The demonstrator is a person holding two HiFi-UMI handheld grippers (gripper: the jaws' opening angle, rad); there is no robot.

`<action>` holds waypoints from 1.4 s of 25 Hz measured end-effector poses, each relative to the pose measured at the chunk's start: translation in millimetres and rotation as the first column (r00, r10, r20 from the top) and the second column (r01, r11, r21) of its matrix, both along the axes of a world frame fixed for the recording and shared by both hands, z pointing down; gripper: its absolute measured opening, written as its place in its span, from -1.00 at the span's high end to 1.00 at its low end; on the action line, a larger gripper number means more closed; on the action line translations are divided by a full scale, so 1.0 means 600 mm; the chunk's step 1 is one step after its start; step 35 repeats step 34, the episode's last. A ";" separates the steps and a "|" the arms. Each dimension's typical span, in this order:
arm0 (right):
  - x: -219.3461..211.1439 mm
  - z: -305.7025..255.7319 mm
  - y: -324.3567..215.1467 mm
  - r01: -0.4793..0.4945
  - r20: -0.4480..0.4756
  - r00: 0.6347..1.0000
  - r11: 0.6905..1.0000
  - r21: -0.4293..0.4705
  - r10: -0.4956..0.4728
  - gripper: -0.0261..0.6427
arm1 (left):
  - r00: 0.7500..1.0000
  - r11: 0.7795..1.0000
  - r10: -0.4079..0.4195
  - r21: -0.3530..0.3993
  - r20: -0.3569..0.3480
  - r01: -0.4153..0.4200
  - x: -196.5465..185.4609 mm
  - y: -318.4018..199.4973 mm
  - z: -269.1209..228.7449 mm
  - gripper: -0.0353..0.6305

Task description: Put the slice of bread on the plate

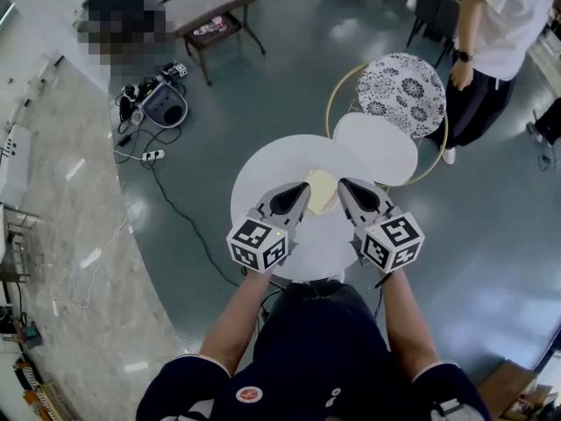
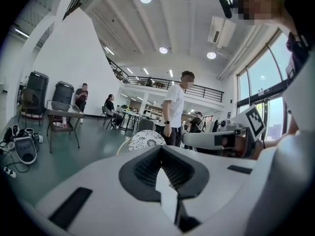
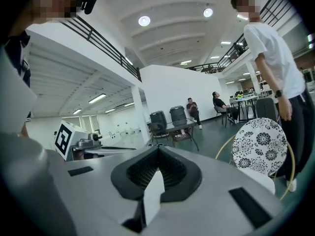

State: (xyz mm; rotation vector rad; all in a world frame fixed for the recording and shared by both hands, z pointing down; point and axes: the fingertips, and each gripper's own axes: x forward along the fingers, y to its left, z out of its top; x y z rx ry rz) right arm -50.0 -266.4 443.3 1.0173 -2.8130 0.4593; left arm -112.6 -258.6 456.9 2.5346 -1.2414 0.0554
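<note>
Centre frame, on the round table [image 1: 263, 175]: slice of bread [image 1: 322, 192] sits between left gripper [image 1: 302, 191] and right gripper [image 1: 344, 186], both closed and empty. Probable plate [image 1: 377, 147] lies upper right, the right gripper's side.

Parallel, reaching forward: left forearm [image 1: 235, 316], right forearm [image 1: 405, 316]. Side by side, tips converging: left gripper [image 1: 301, 194], right gripper [image 1: 347, 189]. Both sets of fingers [image 2: 145, 168] pressed together.
</note>
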 end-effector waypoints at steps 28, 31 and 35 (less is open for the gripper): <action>-0.008 -0.045 0.041 0.031 0.029 0.999 0.997 0.066 -0.033 0.90 | 0.999 0.998 0.033 0.048 -0.018 -0.032 0.026 0.049 -0.048 0.87; -0.009 -0.046 0.044 0.032 0.028 0.999 0.997 0.068 -0.034 0.90 | 0.999 0.998 0.033 0.047 -0.018 -0.032 0.026 0.051 -0.048 0.87; -0.010 -0.050 0.045 0.033 0.027 0.999 0.997 0.070 -0.035 0.90 | 0.999 0.998 0.033 0.045 -0.019 -0.032 0.026 0.053 -0.049 0.87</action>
